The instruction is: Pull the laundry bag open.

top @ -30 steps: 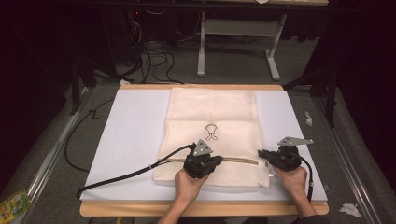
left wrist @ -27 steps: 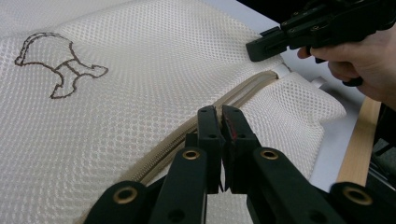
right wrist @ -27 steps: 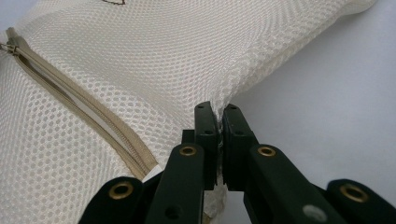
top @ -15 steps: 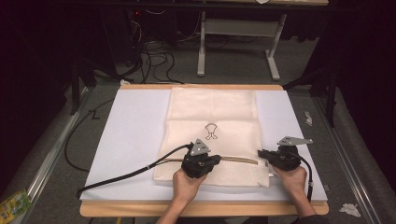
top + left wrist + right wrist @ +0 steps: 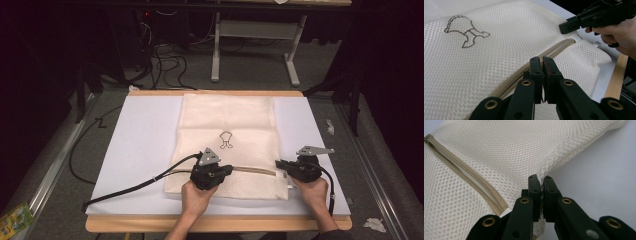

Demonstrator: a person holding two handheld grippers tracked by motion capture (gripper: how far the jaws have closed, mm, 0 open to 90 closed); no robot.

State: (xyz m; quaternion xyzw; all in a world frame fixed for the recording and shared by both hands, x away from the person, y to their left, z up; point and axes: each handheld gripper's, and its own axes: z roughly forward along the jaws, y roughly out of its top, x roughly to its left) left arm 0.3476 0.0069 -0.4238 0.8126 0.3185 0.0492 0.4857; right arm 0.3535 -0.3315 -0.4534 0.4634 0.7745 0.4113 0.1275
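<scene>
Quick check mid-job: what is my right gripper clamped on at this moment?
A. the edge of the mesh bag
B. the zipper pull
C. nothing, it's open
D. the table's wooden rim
A: in the right gripper view the right gripper has its jaws closed, pinching the edge of the mesh bag, with the zipper off to one side.

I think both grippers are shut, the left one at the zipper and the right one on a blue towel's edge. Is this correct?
Not quite. The right gripper is shut on the edge of the cream mesh laundry bag, as the right gripper view shows. The rest holds: the left gripper is shut at the zipper.
</scene>
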